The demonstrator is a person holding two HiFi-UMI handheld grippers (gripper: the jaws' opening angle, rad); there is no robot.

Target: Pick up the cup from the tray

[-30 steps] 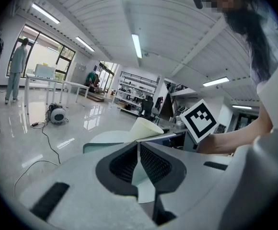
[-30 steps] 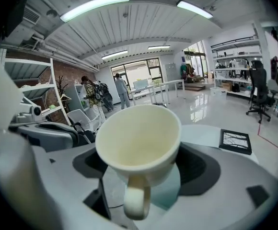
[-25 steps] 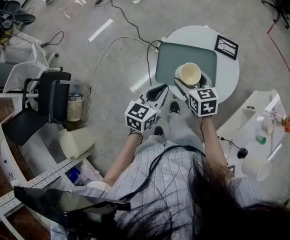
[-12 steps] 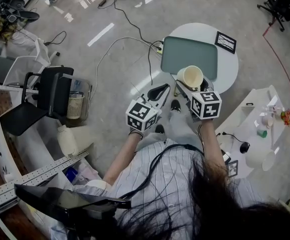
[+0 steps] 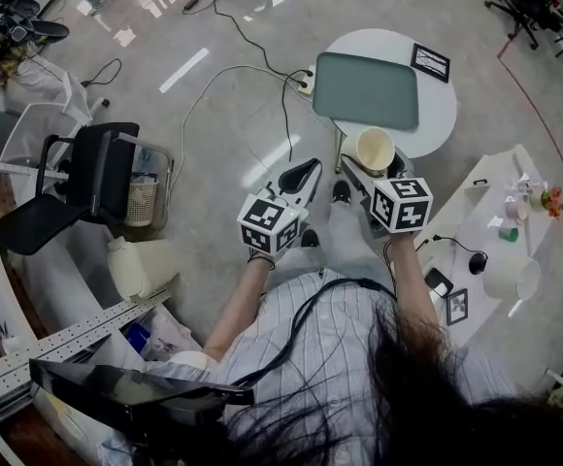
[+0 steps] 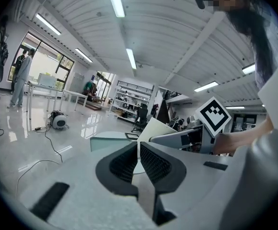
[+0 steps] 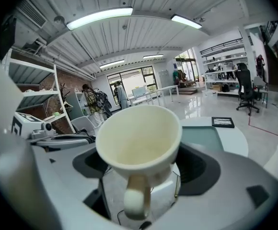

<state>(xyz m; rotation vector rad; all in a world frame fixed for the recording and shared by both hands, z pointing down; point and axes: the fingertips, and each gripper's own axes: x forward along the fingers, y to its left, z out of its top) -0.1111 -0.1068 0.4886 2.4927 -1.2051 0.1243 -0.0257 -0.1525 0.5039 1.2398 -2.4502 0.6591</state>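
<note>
Right gripper [image 5: 370, 169] pinches the cream ceramic-looking cup [image 7: 138, 143] by its body, one pad on each side, handle towards the camera. Cup is empty, tilted a bit, in the air over the near edge of the round white table [image 5: 443, 116], off the grey-green rectangular tray [image 5: 364, 90].

Likely light, rigid, glazed and slick, so a body grip below the rim beats the handle. It would break on the hard floor.

Left gripper [image 6: 139, 150] is pressed together, empty, beside the right one.

Tray bare. Black-framed marker card [image 5: 430, 62] at the table's far right edge, well apart. Floor cable [image 5: 252, 71] beyond. Nothing blocks the cup.
</note>
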